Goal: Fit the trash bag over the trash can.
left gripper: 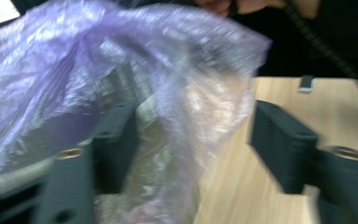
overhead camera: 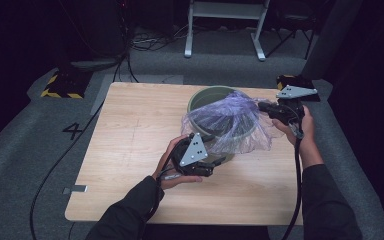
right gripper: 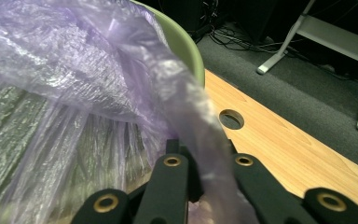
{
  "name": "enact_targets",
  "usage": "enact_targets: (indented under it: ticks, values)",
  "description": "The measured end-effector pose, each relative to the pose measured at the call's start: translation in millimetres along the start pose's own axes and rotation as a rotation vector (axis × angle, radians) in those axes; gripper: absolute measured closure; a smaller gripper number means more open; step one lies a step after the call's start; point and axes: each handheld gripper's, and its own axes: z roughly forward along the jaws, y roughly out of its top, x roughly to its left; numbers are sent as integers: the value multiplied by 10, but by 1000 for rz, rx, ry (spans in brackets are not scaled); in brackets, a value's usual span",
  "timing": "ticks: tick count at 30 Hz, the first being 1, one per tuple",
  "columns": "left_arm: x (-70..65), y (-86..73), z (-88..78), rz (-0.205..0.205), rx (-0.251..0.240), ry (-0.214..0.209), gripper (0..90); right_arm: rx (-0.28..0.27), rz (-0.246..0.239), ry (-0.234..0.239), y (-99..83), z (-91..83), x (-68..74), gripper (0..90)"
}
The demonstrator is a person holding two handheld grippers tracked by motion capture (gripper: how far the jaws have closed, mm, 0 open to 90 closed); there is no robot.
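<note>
A pale green bin stands on the wooden table, right of centre. A crinkled, see-through purple plastic bag is draped over its mouth and front. My right gripper is at the bin's right rim, shut on a twisted edge of the bag, beside the green rim. My left gripper lies low at the bin's near side. Its jaws stand wide apart, and the bag hangs loose between them and over one black finger; the other finger is bare.
The table has a round hole near its far right side. White frame legs, cables and a yellow-black block sit on the grey floor behind. A small grey tab lies at the table's front left edge.
</note>
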Motion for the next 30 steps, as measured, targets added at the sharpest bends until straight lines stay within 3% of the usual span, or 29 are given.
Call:
enact_targets:
  ticks: [2,6,9,13,19,23,30]
  values:
    - [29,-15,17,-11,-5,-11,449,2,-2,1,0,-6,6,876]
    - [60,-35,20,20,18,-33,735,-1,-5,-6,3,-18,14,867]
    - [78,-49,5,25,28,-28,879,-2,-4,-5,4,-22,17,867]
    - [89,-104,-12,81,71,19,896,-3,4,-5,4,-26,5,856]
    - [127,-298,-6,79,132,-21,898,-11,55,-18,6,-17,-62,846]
    - [171,-404,-10,58,144,-32,898,-22,74,-48,4,0,-94,822]
    - [227,-571,9,40,188,-38,898,-21,71,-56,39,64,-114,822]
